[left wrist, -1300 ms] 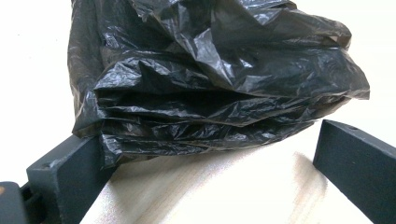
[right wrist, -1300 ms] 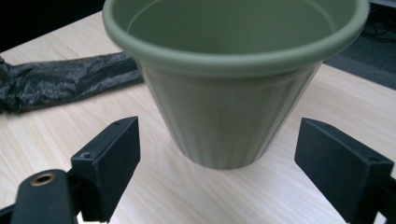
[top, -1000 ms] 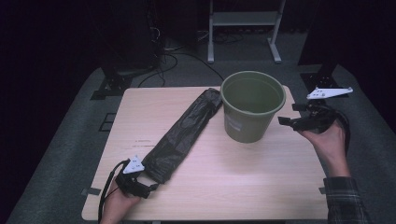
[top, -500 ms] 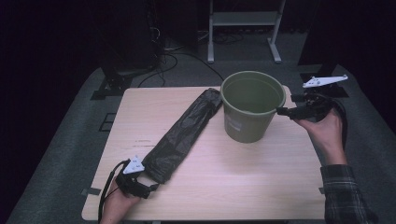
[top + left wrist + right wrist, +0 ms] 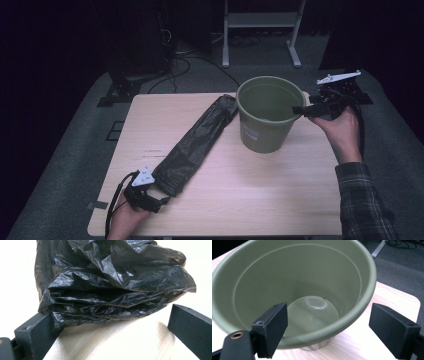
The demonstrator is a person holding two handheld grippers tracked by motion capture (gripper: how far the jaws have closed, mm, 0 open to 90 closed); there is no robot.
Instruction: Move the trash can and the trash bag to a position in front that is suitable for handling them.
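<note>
Plainly, green bucket [image 5: 265,120] upright; black bag [image 5: 197,145] crumpled.

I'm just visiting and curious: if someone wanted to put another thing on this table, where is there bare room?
Bare wood lies along the table's near edge, from the black bag across to the sleeve, and in the far left corner. It is crowded where the bag's far end meets the green bucket.

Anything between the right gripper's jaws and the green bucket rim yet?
The bucket's rim itself: in the right gripper view the right gripper straddles it, jaws open, one inside and one outside the green bucket; neither pad presses on it.
</note>
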